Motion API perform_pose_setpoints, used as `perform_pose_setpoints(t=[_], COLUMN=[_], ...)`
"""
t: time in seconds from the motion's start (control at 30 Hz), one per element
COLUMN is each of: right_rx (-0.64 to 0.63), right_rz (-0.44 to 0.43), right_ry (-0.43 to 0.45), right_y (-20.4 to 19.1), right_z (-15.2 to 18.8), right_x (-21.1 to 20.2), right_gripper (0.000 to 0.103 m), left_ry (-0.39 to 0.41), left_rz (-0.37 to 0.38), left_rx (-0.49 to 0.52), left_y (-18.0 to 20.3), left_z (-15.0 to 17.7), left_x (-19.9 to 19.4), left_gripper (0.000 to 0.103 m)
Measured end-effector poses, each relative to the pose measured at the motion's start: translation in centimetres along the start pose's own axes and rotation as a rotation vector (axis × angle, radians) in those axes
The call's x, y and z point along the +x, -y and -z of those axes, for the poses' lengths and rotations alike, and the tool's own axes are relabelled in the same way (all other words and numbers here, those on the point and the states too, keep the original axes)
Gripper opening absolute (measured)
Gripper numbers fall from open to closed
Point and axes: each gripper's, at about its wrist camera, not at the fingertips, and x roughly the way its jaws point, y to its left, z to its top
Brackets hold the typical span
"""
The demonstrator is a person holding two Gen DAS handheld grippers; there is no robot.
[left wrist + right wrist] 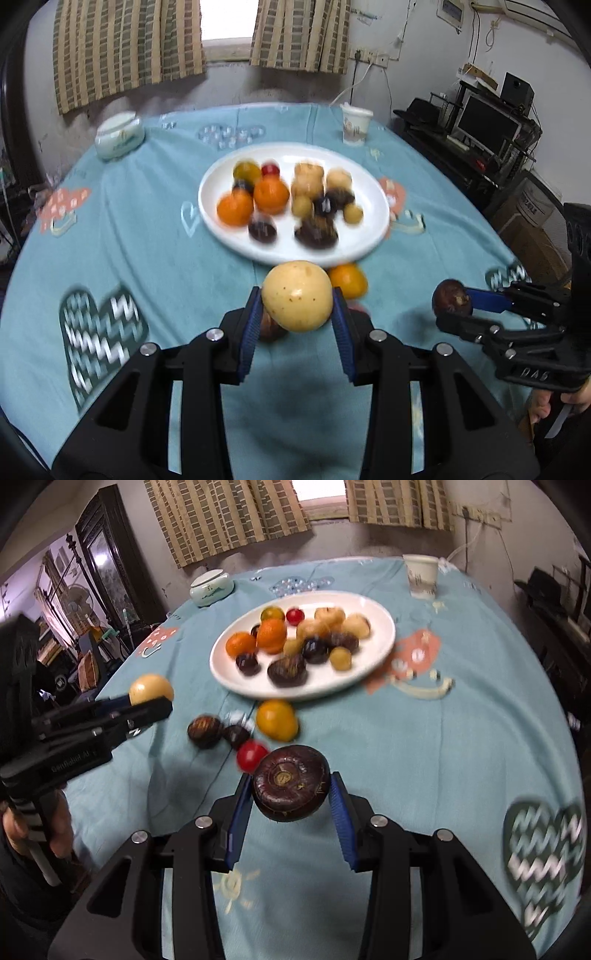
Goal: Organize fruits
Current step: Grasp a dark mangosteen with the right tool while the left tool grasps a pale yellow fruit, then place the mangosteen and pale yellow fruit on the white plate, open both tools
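My left gripper (297, 297) is shut on a pale yellow round fruit (297, 295), held above the cloth just short of the white plate (221, 221); it also shows in the right wrist view (150, 688). My right gripper (291, 788) is shut on a dark brown water chestnut (291, 782), also seen in the left wrist view (451, 297). The plate (380, 627) holds several oranges, dark chestnuts and pale fruits. Loose on the cloth near the plate lie an orange (277, 719), a red cherry tomato (250, 755) and two dark chestnuts (205, 731).
The round table has a light blue patterned cloth (461, 738). A paper cup (421, 575) stands at the back right and a pale lidded bowl (211, 586) at the back left. Shelves with a monitor (484, 122) stand to the right of the table.
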Motion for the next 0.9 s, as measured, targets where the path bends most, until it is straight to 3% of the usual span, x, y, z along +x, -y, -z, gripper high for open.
perform_pose_setpoints(t=[0.17,0.37,0.57,0.8,0.83,0.87,0.9], right_rx=[-0.039,-0.028,-0.027,-0.035,-0.043,-0.055,-0.072], right_rz=[0.035,0.083,0.091,0.086,0.083,0.088,0.112], right_ry=[0.011,0.006,-0.013,0.004,0.014,0.023,0.051], right_y=[0.8,3.3,5.0,5.6,5.6,5.5,5.3], right_z=[-4.4,-9.4,-11.6,-12.7,-12.9,-13.1,-13.2], right_x=[2.1,5.7,8.4,10.5,10.6,10.7,10.6], right_gripper=[0.042,0.042,0.042,0.043,0.045,0.062,0.072], left_ry=[0.007,-0.044,-0.107,-0.121,-0.122,-0.126,-0.128], left_rz=[-0.013,-0.044,-0.05,-0.045,-0.044,-0.04,-0.033], left_rx=[0.009,0.003,0.018,-0.015,-0.026,-0.041,-0.054], left_y=[0.1,-0.2,-0.5,-1.3,-1.4,-1.6,-1.8], left_z=[-5.5,-11.4,-12.8,-13.6,-13.8,-14.0,-14.2], left_x=[2.7,9.4,14.6,16.9,17.1,17.2,17.2], left_gripper=[0.038,0.038,0.038,0.038,0.039,0.049,0.059])
